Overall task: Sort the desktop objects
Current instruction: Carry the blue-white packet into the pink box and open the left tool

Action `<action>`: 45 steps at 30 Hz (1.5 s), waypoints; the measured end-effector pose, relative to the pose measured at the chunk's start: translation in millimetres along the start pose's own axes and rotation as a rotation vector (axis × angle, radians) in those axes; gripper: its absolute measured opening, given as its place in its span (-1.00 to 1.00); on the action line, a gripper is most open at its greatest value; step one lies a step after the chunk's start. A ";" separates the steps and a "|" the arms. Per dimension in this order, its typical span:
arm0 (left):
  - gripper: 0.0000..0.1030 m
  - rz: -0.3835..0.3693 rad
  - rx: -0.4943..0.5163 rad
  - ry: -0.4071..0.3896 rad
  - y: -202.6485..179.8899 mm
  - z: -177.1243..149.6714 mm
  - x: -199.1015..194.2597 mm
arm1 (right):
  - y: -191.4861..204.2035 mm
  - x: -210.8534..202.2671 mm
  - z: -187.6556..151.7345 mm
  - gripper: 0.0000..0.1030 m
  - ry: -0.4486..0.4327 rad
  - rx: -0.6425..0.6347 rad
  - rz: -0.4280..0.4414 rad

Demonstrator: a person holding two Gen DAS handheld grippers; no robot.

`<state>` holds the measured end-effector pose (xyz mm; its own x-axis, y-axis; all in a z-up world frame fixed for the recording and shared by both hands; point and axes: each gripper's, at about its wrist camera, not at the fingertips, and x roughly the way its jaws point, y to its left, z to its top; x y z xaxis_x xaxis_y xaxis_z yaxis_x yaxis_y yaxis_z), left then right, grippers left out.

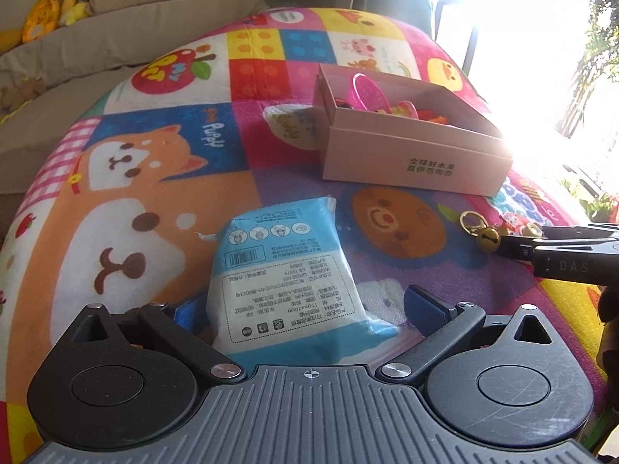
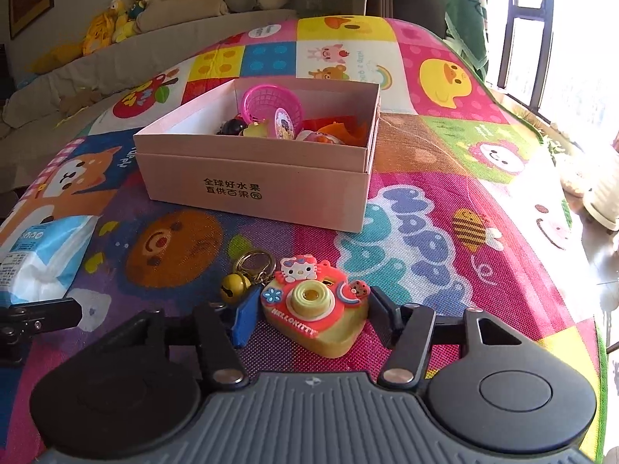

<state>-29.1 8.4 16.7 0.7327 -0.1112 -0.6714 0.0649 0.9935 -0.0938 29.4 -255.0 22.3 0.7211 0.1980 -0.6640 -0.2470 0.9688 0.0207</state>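
Observation:
A blue and white tissue pack (image 1: 286, 278) lies on the colourful play mat between the fingers of my left gripper (image 1: 298, 309), which is open around it with a gap on the right side. A Hello Kitty toy camera keychain (image 2: 315, 309) with a gold ring and bell (image 2: 234, 288) lies between the fingers of my right gripper (image 2: 309, 319); the jaws stand close beside it, not clearly squeezing. A pink cardboard box (image 2: 255, 178) holding a pink basket (image 2: 271, 106) and several toys stands behind. The box also shows in the left wrist view (image 1: 410, 154).
The play mat (image 2: 445, 232) covers the whole surface. The right gripper shows at the right of the left wrist view (image 1: 561, 255), next to the bell (image 1: 488, 237). The tissue pack lies at the left in the right wrist view (image 2: 42, 255). A sofa with plush toys (image 2: 116, 27) stands behind.

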 end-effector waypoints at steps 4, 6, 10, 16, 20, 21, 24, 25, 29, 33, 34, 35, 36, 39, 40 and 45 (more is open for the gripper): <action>1.00 0.004 0.022 -0.031 0.2 1.2 -10.9 | -0.4 -1.8 -2.9 0.13 -0.009 -0.003 0.001; 1.00 0.000 0.032 -0.051 2.1 1.8 -17.9 | 0.9 -1.6 -3.7 0.16 -0.014 -0.008 -0.004; 1.00 0.034 0.031 -0.075 6.6 4.9 -22.2 | -0.1 0.4 -4.6 0.62 -0.006 0.004 -0.017; 1.00 0.066 -0.001 -0.034 9.4 8.1 -5.8 | -1.1 0.7 -5.5 0.62 -0.010 0.010 -0.014; 0.72 0.055 0.029 -0.028 3.9 5.9 -4.2 | -1.0 0.0 -5.7 0.51 -0.015 0.011 -0.021; 0.45 0.049 0.031 -0.020 3.7 5.5 -3.6 | -1.0 -0.7 -6.0 0.40 -0.020 0.011 -0.023; 0.34 0.047 0.033 -0.016 4.4 4.4 -4.5 | -1.4 -3.5 -7.0 0.12 -0.034 0.011 -0.015; 0.27 0.046 0.040 -0.020 4.5 4.4 -6.0 | -1.6 -4.0 -7.2 0.12 -0.035 0.012 -0.016; 0.18 0.014 0.069 -0.045 3.4 14.8 -13.7 | -2.8 -6.1 -3.8 0.12 -0.019 0.008 -0.008; 0.18 -0.006 0.156 -0.219 -10.2 68.4 -31.9 | -9.3 -39.6 34.5 0.11 -0.136 -0.003 0.020; 0.18 -0.014 0.173 -0.276 -15.2 84.6 -36.1 | -11.2 -54.8 50.2 0.09 -0.199 -0.010 0.018; 0.18 -0.021 0.186 -0.325 -20.4 99.2 -38.1 | -13.3 -68.9 65.2 -0.02 -0.258 -0.014 0.016; 0.18 -0.020 0.195 -0.366 -25.9 112.7 -37.2 | -15.4 -81.4 79.2 -0.23 -0.308 -0.019 0.014; 0.18 -0.016 0.203 -0.414 -42.7 143.1 -18.6 | -24.1 -107.0 116.8 -0.37 -0.399 -0.002 0.032; 0.18 -0.022 0.201 -0.419 -47.1 149.3 -9.4 | -25.7 -110.7 124.9 -0.42 -0.416 -0.004 0.033; 0.34 -0.027 0.206 -0.346 -61.2 155.0 48.8 | -34.6 -105.7 148.2 -0.60 -0.403 0.001 0.062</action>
<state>107.7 -53.9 103.6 0.9113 -0.1570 -0.3806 0.1959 0.9784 0.0654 57.7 -287.4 202.5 0.9008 0.2981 -0.3156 -0.2970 0.9534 0.0526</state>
